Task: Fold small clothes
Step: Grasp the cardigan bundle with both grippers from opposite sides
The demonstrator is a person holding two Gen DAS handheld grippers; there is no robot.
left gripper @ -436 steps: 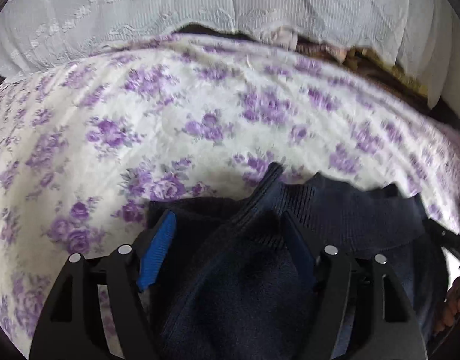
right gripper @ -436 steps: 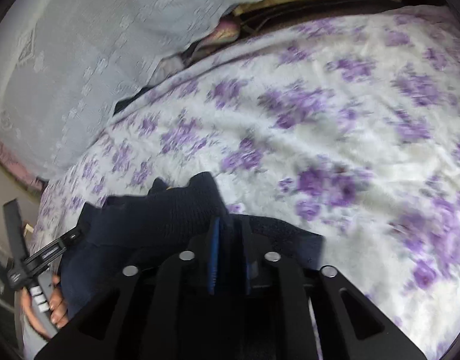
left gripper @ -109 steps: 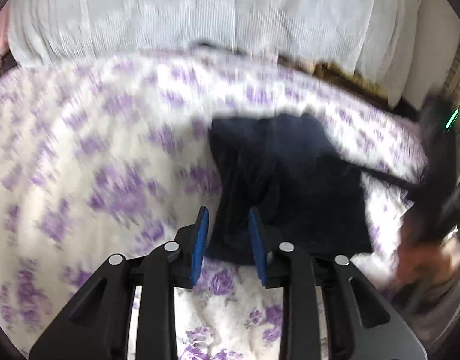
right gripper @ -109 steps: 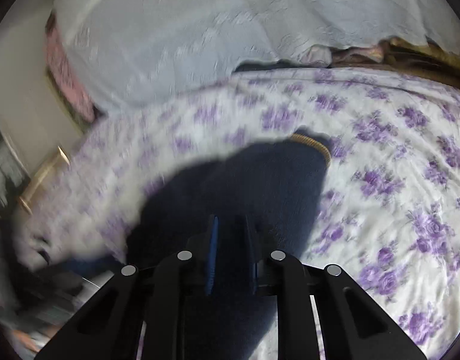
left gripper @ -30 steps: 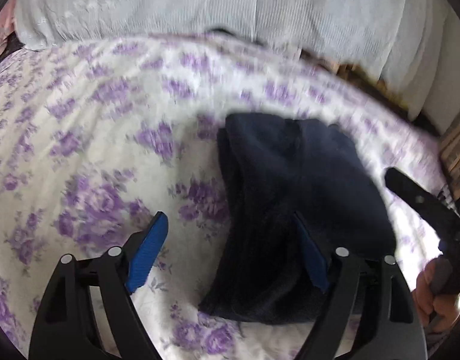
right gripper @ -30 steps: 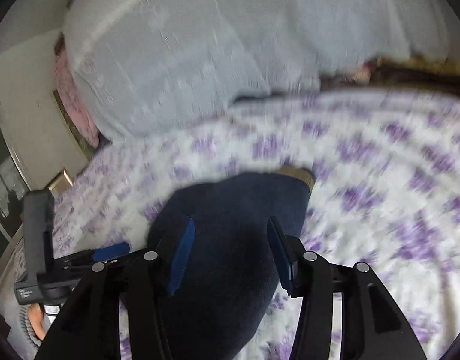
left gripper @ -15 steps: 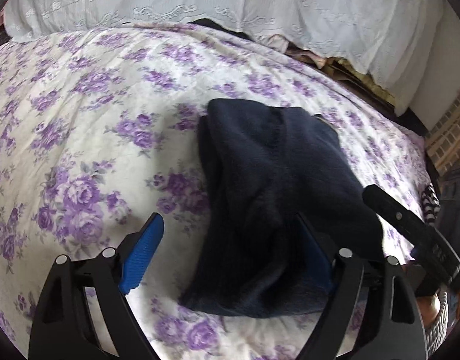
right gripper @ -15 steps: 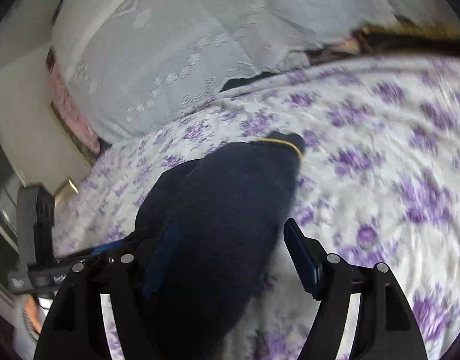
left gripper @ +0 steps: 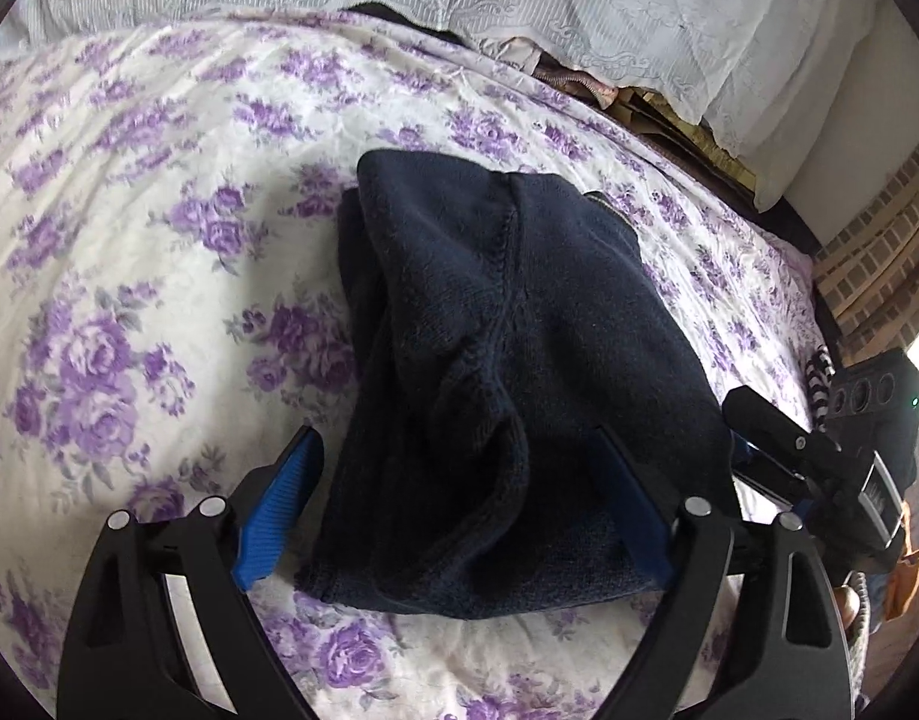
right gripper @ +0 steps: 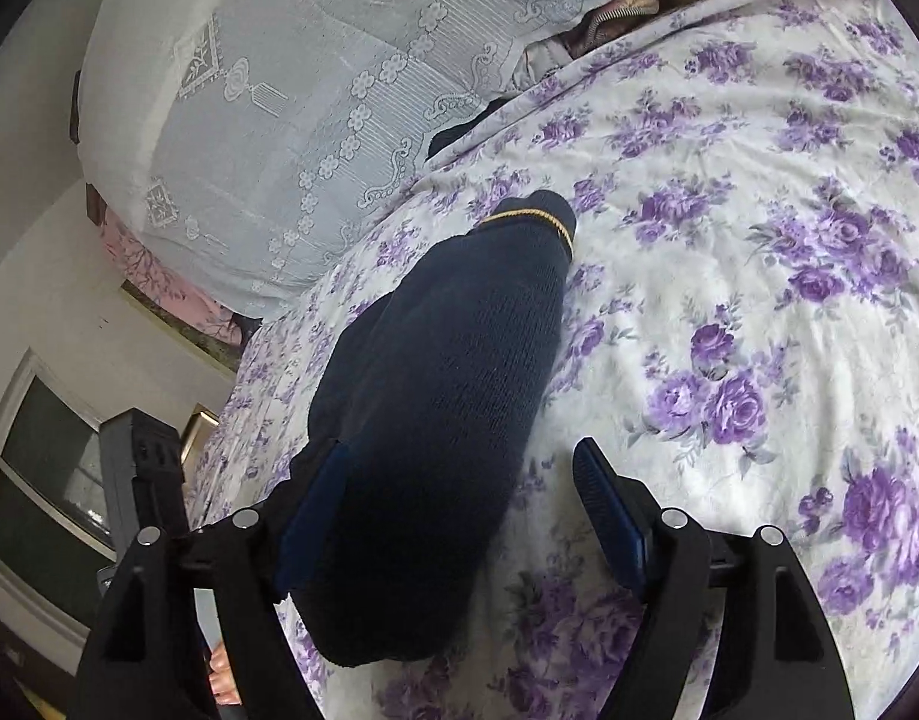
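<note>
Lying folded into a compact bundle, a dark navy knitted garment (left gripper: pixel 507 360) rests on a cream bedspread printed with purple roses (left gripper: pixel 129 276), near the middle of the bed. In the left wrist view a raised knit seam runs down the garment's top layer, and its near edge is a thick rounded fold close to the camera.

The left gripper (left gripper: pixel 453 504), black with blue ribbed pads, has its jaws spread wide. One blue pad (left gripper: pixel 276 510) sits just beside the garment's left edge over the bedspread; the other pad sits against or over the garment's right side, and whether it touches the knit cannot be told. Nothing is pinched between them.

The right gripper (right gripper: pixel 459 516) is also spread wide. Its left finger lies over the garment's near end, while its right finger (right gripper: pixel 609 516) hangs above bare bedspread just beside the garment. In this view a thin gold-coloured trim (right gripper: pixel 531 217) edges the garment's far end.

Beyond the garment, at the head of the bed, a pale grey-white lace-edged cover (right gripper: pixel 315 96) drapes over pillows. To the garment's right in the left wrist view, the right gripper's black body (left gripper: pixel 819 462) appears near a brick wall (left gripper: pixel 879 264)
</note>
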